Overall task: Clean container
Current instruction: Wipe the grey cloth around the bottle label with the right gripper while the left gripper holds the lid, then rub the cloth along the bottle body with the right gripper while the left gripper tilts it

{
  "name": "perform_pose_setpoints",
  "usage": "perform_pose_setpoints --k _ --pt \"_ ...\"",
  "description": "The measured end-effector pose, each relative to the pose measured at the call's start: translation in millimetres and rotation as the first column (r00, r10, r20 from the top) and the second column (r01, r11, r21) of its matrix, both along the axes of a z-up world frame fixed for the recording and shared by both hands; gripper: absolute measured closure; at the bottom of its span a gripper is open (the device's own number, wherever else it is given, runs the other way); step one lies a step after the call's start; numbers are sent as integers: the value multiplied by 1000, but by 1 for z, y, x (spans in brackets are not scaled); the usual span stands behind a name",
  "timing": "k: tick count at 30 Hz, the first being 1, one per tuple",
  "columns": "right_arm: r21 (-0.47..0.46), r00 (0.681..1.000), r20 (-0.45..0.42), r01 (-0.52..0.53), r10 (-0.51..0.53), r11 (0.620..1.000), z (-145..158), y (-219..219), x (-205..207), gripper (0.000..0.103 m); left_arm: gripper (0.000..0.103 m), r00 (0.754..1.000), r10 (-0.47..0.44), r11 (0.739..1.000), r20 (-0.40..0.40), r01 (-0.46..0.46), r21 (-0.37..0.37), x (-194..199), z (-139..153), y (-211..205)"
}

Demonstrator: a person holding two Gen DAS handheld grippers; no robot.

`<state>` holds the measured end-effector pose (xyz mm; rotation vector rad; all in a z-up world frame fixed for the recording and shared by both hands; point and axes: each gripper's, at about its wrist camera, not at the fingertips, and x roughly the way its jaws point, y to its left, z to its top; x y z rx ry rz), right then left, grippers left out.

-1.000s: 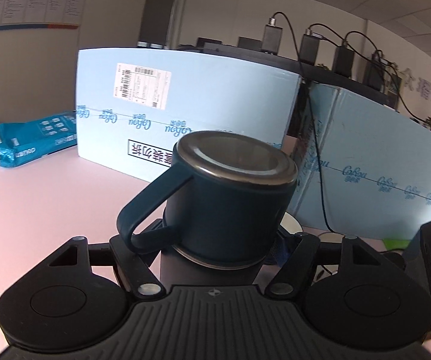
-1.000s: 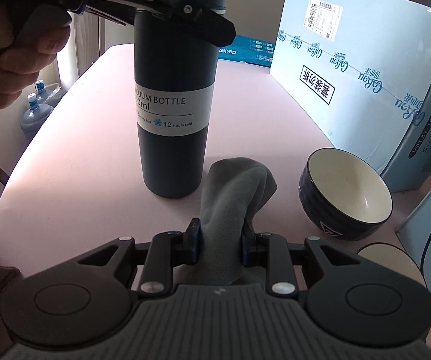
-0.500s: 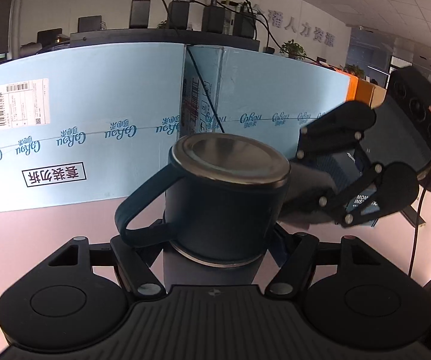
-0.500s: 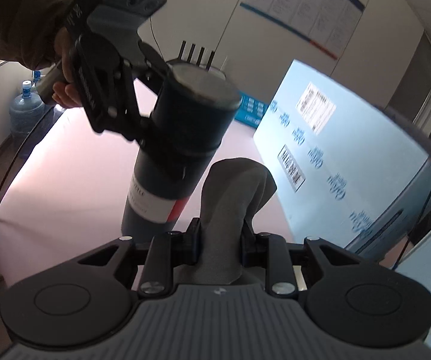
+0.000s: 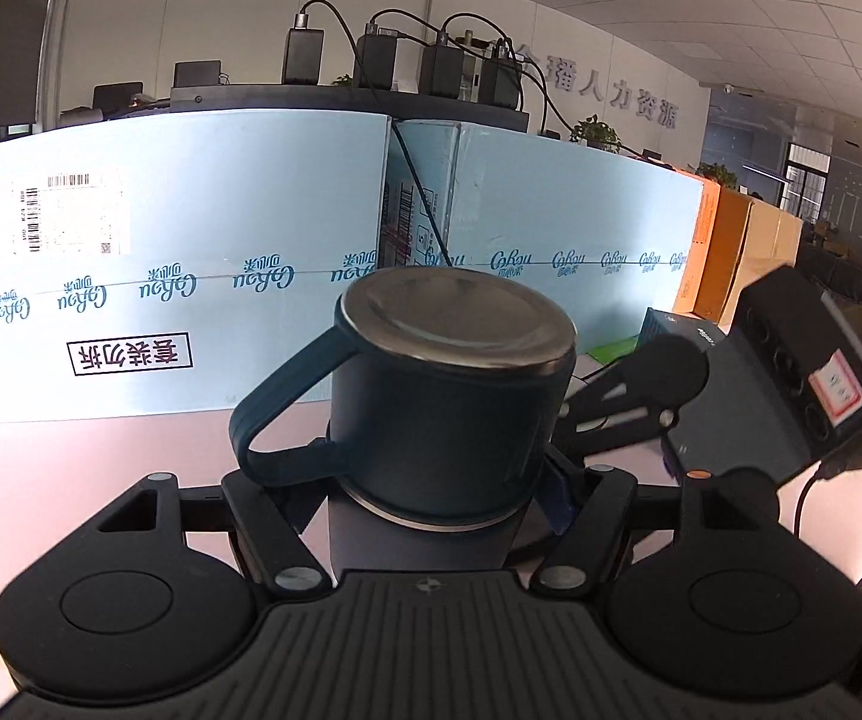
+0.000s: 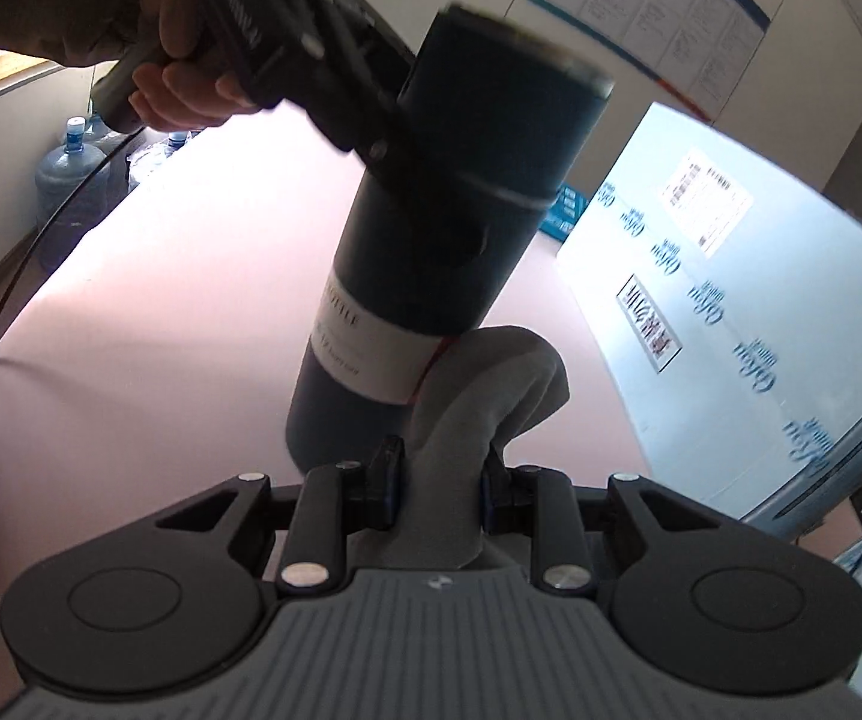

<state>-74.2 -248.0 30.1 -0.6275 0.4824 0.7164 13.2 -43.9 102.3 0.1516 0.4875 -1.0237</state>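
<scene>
In the left wrist view, our left gripper (image 5: 437, 492) has its jaws clamped on the tall dark-blue steel vacuum bottle (image 5: 449, 420), just under its handled cup lid, held off the pale pink counter (image 5: 101, 450). The right wrist view adds what that one hides: our right gripper (image 6: 440, 483) pinches a bunched grey cloth (image 6: 479, 396) touching the tilted bottle's labelled wall. We judge the wiping is under way, and next needs the cloth rubbed along the wall.
</scene>
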Motion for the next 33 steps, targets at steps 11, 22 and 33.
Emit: perform_pose_setpoints --k 11,22,33 --pt "84 998 -46 53 -49 995 13 0 3 76 37 998 51 996 -38 -54 -77 -1 -2 13" --pt "47 971 232 -72 59 996 61 -6 -20 76 35 995 59 992 -84 -68 -107 0 4 13" --pt "36 993 110 -38 33 999 29 5 15 76 31 987 93 977 -128 -116 -179 -4 0 16"
